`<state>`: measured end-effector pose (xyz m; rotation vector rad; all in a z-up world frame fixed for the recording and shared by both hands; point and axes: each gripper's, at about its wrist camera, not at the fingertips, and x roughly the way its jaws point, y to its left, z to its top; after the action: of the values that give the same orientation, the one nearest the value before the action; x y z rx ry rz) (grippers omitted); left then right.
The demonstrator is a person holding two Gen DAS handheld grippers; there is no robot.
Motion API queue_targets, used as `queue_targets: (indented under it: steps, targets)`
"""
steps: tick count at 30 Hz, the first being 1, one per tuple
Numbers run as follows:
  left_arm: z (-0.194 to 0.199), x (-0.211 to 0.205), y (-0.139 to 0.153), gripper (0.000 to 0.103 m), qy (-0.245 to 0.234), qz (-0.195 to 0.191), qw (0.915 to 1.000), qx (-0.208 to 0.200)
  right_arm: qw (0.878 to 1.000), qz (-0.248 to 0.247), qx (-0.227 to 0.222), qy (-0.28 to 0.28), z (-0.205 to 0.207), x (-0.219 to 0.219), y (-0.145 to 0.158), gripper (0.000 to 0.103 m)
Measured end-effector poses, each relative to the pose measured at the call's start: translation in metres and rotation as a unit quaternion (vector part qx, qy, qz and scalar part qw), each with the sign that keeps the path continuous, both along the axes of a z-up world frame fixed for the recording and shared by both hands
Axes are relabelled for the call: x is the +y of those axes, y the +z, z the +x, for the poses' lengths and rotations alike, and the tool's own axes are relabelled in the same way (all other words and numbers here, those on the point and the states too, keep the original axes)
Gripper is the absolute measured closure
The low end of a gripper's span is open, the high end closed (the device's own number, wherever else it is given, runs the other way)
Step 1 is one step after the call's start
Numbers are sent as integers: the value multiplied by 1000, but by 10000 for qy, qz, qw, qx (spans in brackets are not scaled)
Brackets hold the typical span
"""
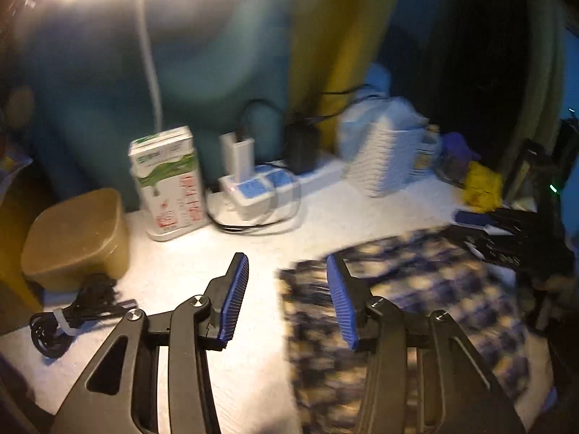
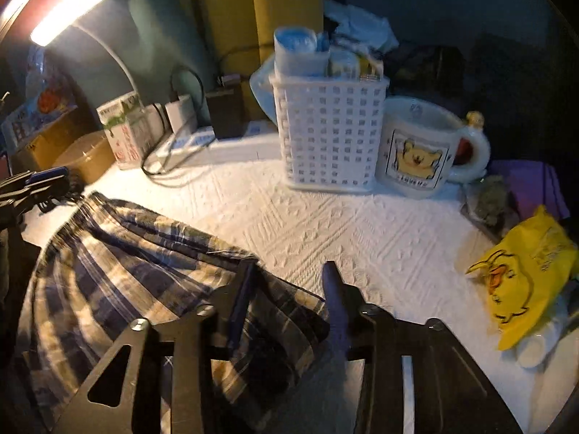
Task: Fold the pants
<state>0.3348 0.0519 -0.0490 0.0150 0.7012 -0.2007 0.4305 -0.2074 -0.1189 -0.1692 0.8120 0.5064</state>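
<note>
Worktop [image 2: 362, 238]: covered in white embossed cloth, lit by a lamp at upper left.
Pants [image 2: 152, 271]: blue-and-tan plaid, lying bunched and partly folded on the worktop's left half in the right wrist view; in the left wrist view they lie to the right, blurred.
Left gripper [image 1: 287, 300]: jaws wide apart with nothing between them; the left blue pad is over bare cloth, the right pad is at the pants' left edge. Whether it touches the fabric cannot be told.
Right gripper [image 2: 286, 300]: jaws wide apart, holding nothing; the left finger is over the pants' right edge, the right finger over white cloth.
Basket [image 2: 325, 133]: white, perforated, upright at the back, stuffed with packets.
Mug [image 2: 419, 152]: white with a yellow bear, just right of the basket.
Carton [image 1: 166, 181]: green-and-white, upright near the wall.
Tan container [image 1: 77, 238]: lidded, left of the carton.
Yellow bag [image 2: 524, 278]: crumpled at the right edge.
Cable bundle [image 1: 72, 314]: black, tied, in front of the tan container.
</note>
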Motion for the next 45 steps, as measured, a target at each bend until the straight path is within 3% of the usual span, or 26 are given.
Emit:
queue_targets:
  steps: [5, 7, 10, 13, 16, 27, 28, 30, 34, 40, 45]
  targets:
    - [-27, -49, -8, 56, -937, 273, 9950, 187, 9989, 353, -24, 308, -33, 9, 22, 60]
    - [-27, -59, -18, 56, -1047, 292, 9934, 369, 9977, 378, 55, 563, -51, 20, 23, 60]
    - [-18, -63, -45, 56, -983, 300, 9907, 897, 9951, 302, 248, 905, -77, 38, 15, 60]
    - [-15, -55, -60, 56, -902, 169, 9901, 1059, 9926, -87, 427, 1137, -98, 52, -6, 60]
    - [-17, -56, -59, 56, -914, 185, 9904, 1017, 9907, -401, 524, 1190, -113, 49, -24, 60]
    - [-34, -57, -52, 56, -740, 520, 9920, 882, 9916, -547, 321, 1127, -156, -2, -25, 58]
    - [-38, -56, -49, 56, -672, 540, 9929, 825, 9917, -559, 326, 1113, -159, -7, -25, 56]
    - [-46, -53, -40, 56, -546, 536, 9947, 687, 9920, -668, 350, 1007, -164, -16, -26, 42]
    - [-73, -58, -25, 56, -729, 395, 9956, 437, 9947, -587, 300, 792, -171, -37, -17, 41]
    - [-87, -81, -49, 55, -881, 687, 9911, 726, 9958, -230, -46, 879, -178, -29, -1, 41]
    - [-88, -74, -68, 55, -646, 719, 9904, 990, 9920, -564, 78, 1126, -180, -5, -20, 41]
